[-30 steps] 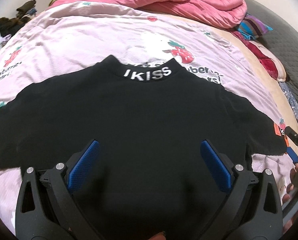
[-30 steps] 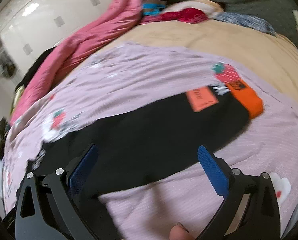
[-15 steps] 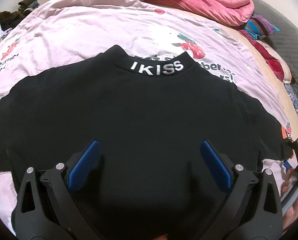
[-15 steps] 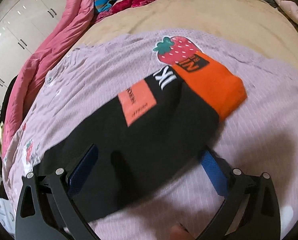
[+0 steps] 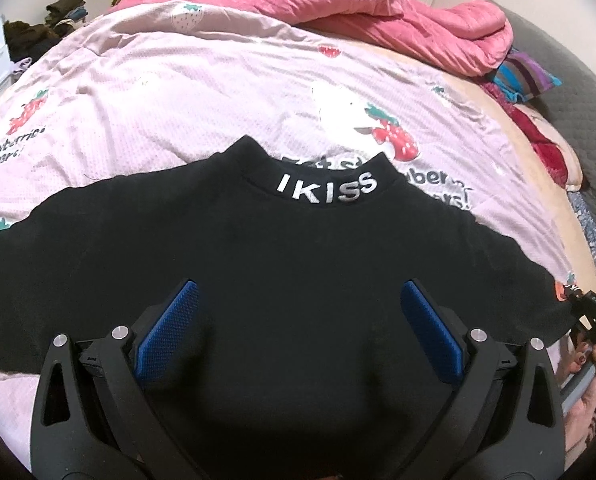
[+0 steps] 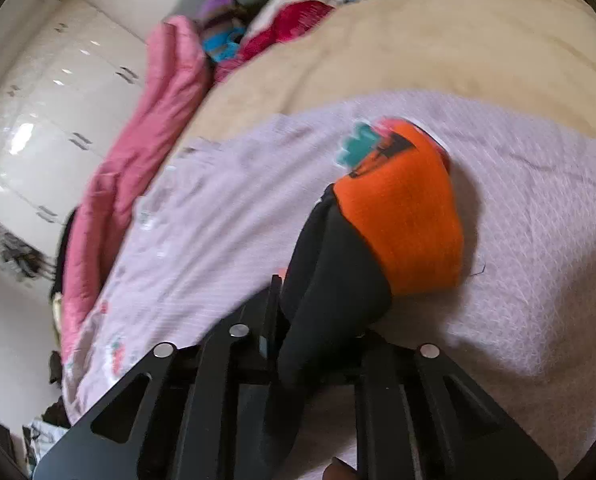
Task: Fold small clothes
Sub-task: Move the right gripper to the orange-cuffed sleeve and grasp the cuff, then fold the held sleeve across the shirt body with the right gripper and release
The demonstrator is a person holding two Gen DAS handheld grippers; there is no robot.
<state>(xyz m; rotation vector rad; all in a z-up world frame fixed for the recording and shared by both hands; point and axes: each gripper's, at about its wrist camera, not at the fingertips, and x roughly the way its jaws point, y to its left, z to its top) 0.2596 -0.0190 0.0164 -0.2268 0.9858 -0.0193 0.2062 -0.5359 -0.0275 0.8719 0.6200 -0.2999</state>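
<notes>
A: What is the right gripper (image 6: 318, 320) doing?

B: Its jaws are pinched together on the black sleeve (image 6: 330, 280) of the sweater, just short of the orange cuff (image 6: 406, 220). The cloth bunches into folds where it enters the jaws, and the cuff lies past them on the pink strawberry-print bedspread (image 6: 218, 220). That view is blurred, so the print on the cuff cannot be read.

A: And the left gripper (image 5: 298, 312)?

B: Wide apart, blue pads (image 5: 170, 328) showing on both sides, nothing between them. It hovers over the lower middle of the black sweater (image 5: 298, 272).

A: How does the sweater look?

B: Plain black, with a raised collar carrying white letters, "IKISS" (image 5: 328, 190). It lies flat and spread on the bedspread.

A: Which way does it point?

B: The collar faces the far edge of the bed, toward the rumpled pink quilt (image 5: 378, 12); the hem is nearest the left gripper. Its long axis runs sleeve to sleeve, across the bed from left to right.

A: Anything else at the right edge?

B: A hand (image 5: 590, 396) holds the right gripper's handle there, by the end of the right sleeve.
</notes>
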